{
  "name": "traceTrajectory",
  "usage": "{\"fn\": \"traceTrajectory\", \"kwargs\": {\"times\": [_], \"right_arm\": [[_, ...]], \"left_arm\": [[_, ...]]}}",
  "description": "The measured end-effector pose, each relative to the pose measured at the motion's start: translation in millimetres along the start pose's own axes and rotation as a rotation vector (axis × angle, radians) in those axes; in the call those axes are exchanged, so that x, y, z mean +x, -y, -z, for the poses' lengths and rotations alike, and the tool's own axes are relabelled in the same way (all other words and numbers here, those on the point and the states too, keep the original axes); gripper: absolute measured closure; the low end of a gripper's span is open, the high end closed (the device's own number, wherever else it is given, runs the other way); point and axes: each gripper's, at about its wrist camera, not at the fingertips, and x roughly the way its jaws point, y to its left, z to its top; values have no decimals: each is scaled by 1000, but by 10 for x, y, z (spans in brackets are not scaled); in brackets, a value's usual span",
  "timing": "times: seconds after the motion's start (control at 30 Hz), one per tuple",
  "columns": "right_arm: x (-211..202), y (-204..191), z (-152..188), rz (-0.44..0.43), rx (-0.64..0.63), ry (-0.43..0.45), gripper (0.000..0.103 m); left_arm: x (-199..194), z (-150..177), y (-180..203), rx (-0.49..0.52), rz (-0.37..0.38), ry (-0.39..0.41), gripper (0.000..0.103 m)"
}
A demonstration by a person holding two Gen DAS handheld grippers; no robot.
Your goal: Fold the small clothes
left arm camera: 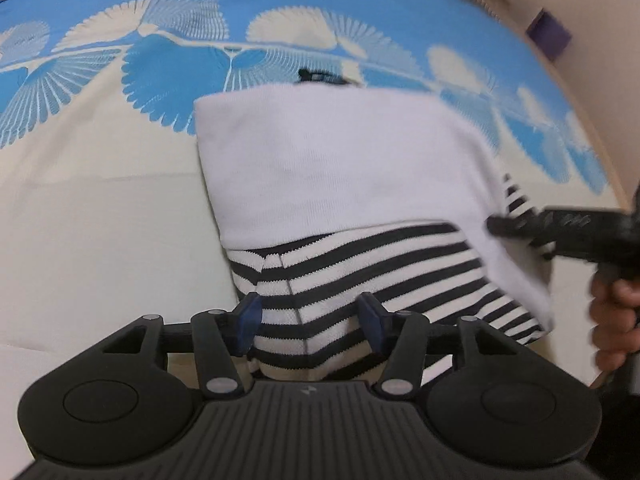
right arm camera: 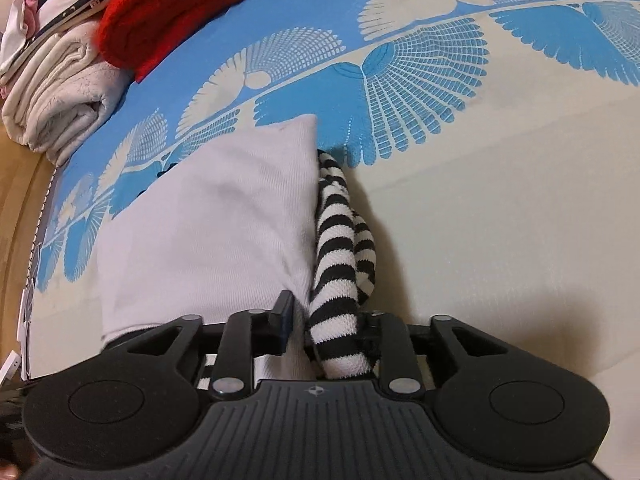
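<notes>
Bedding in blue and cream carries the job: a white garment folded over a striped one, lying mid-bed, clear of the folded stack at its far corner. My left gripper stands spread, striped cloth between its pads unpinched. My right gripper is partly open astride the striped roll, which runs straight away from its jaws, so that hand is better placed.
</notes>
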Motion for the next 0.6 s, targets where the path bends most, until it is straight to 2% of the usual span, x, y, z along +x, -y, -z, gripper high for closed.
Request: {"fn": "traceTrajectory", "kwargs": {"times": [0.07, 0.13, 0.2, 0.27, 0.37, 0.43, 0.47, 0.53, 0.6], "right_arm": [[-71, -11, -8, 19, -21, 23, 67], [-224, -61, -28, 47, -59, 86, 65], [-368, -118, -37, 25, -97, 133, 60], [-475, -203, -7, -36, -153, 145, 60], [-475, -392, 121, -91, -297, 107, 60], [-354, -475, 219, -87, -366, 42, 60], [-257, -483, 261, -49, -389, 0, 60], [-67, -450, 346, 84, -435, -69, 60], [-49, -420, 352, 107, -428, -78, 61]], "left_arm": [[-52, -5, -32, -31, 17, 13, 43], [-160, 1, -71, -50, 26, 53, 43], [-257, 26, -67, -45, 35, 90, 43], [-278, -23, -47, -41, 53, 103, 43], [-245, 4, -10, -18, 46, 88, 43], [-126, 28, 9, 6, -5, 34, 43], [-80, 46, 18, 15, -28, 18, 42], [-104, 66, 32, 15, -31, 29, 42], [-212, 109, 34, 13, -16, 65, 43]]}}
